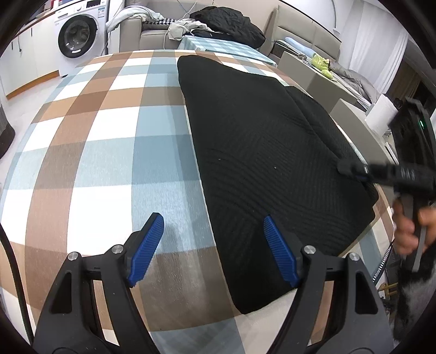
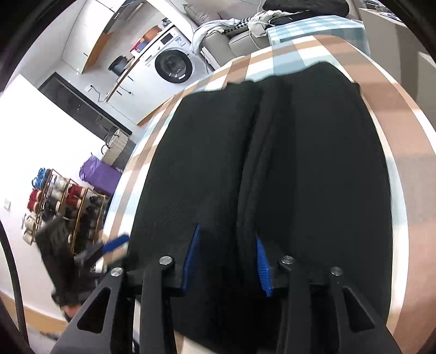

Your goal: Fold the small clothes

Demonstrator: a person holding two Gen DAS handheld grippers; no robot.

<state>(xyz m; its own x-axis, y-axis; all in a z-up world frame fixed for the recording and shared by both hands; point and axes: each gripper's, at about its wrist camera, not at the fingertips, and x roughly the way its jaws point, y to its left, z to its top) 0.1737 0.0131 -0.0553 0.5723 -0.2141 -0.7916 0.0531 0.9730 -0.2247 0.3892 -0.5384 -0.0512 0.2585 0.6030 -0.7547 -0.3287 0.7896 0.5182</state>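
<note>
A black ribbed garment (image 1: 261, 152) lies folded flat on the checked tablecloth (image 1: 103, 152). My left gripper (image 1: 212, 239) is open above the cloth at the garment's near left edge; its right finger is over the fabric and its left finger over bare tablecloth. My right gripper (image 1: 354, 170) reaches in from the right onto the garment's right edge. In the right wrist view the garment (image 2: 313, 168) fills the frame, with a lengthwise fold down its middle. The right gripper (image 2: 227, 239) is open, its blue pads (image 2: 194, 250) over the fabric, gripping nothing. The left gripper (image 2: 109, 246) shows blurred at lower left.
A washing machine (image 1: 77, 35) stands at the back left. A sofa with piled clothes (image 1: 226, 21) is behind the table. A second checked table (image 1: 229, 46) adjoins the far edge. A shoe rack (image 2: 60, 201) and a purple bag (image 2: 99, 174) stand on the floor.
</note>
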